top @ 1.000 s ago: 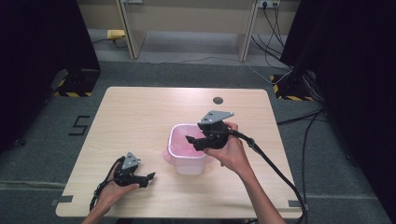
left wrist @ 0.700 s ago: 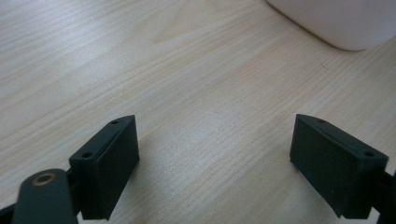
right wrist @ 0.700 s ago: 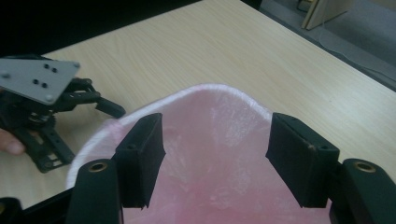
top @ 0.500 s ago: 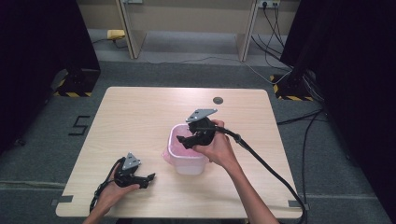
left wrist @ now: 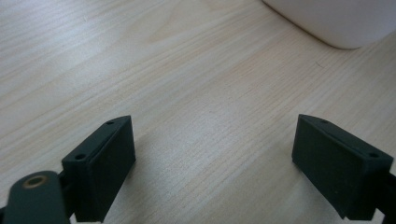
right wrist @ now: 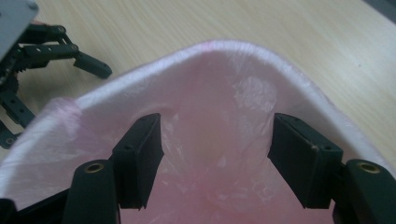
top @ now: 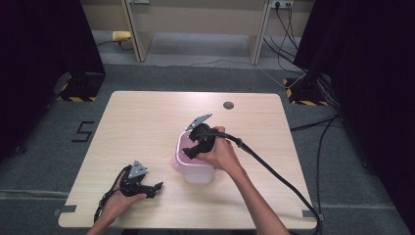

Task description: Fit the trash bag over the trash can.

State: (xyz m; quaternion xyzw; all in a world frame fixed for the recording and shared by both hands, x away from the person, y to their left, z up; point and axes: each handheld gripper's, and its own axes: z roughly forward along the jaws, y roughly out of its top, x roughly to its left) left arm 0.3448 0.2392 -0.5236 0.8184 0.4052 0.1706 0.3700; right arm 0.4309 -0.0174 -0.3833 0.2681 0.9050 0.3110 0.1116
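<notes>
Pink-lined bin (top: 195, 169) beneath the open right gripper (top: 188, 152).

Yellow box (top: 120, 35), cables (top: 313, 142) on floor (top: 195, 73).

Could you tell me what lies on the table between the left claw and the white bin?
Nothing: in the high view, only bare table separates the left claw from the bin.

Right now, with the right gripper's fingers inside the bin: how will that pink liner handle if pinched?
The pink liner looks thin and crinkled, so probably floppy and light. Its glossy film may slip. Pulling might tip the small white bin, which seems empty.
</notes>
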